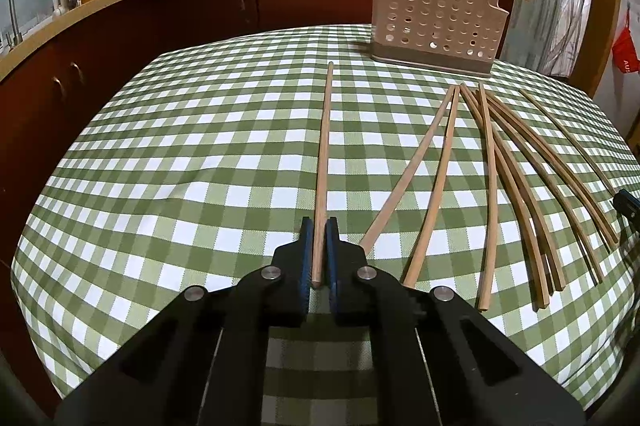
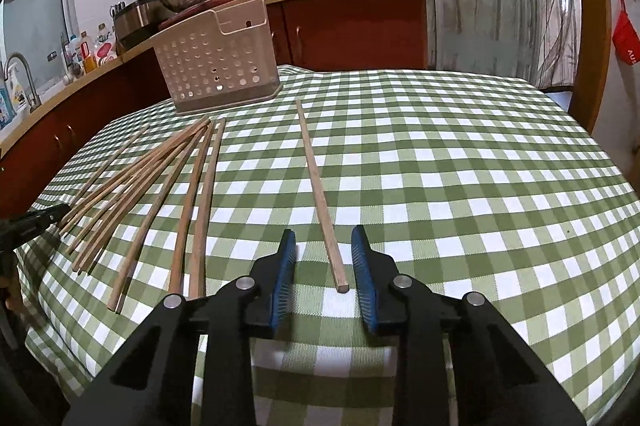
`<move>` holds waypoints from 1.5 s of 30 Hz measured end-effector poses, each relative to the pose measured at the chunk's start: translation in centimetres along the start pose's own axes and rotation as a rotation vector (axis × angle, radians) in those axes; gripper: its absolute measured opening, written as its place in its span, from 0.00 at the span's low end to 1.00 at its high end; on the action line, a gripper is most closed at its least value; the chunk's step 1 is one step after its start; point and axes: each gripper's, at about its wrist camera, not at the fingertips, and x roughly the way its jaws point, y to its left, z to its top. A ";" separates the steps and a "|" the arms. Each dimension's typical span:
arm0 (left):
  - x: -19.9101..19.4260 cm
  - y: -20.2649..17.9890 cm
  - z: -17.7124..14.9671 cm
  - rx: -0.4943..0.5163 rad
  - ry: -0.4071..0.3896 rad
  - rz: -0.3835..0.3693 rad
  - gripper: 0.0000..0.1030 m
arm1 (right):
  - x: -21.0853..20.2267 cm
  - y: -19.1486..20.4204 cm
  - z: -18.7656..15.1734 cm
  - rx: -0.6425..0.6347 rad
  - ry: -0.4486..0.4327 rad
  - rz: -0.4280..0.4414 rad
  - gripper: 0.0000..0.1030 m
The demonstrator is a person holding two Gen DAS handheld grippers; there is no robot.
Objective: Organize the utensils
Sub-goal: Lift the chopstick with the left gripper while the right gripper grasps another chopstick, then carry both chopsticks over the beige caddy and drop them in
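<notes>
My left gripper (image 1: 319, 226) is shut on the near end of one wooden chopstick (image 1: 325, 146), which stretches away over the green checked tablecloth (image 1: 180, 154). To its right, several more chopsticks (image 1: 512, 178) lie fanned out. My right gripper (image 2: 323, 236) is open, its blue pads (image 2: 286, 266) on either side of a single chopstick (image 2: 316, 178) without touching it. That chopstick lies flat on the cloth. A beige perforated utensil holder (image 1: 436, 14) (image 2: 216, 66) stands at the table's far side.
The fan of loose chopsticks (image 2: 160, 186) lies left of my right gripper, and a black gripper tip (image 2: 40, 220) shows at their near ends. Behind the table runs a red cabinet counter (image 2: 352, 22) with pots, a kettle and bottles.
</notes>
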 end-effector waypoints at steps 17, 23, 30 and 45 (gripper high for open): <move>-1.3 0.0 0.2 -0.012 -0.049 0.003 0.06 | -1.8 1.8 0.8 -0.064 -0.080 0.005 0.06; -3.1 0.1 0.8 -0.023 -0.123 0.002 0.06 | -3.5 2.9 2.1 -0.097 -0.146 0.008 0.06; -5.5 0.1 1.8 -0.035 -0.204 0.005 0.06 | -5.4 3.6 3.6 -0.101 -0.216 0.020 0.06; -11.5 0.1 4.3 -0.045 -0.364 -0.009 0.06 | -9.2 4.9 7.2 -0.104 -0.322 0.043 0.06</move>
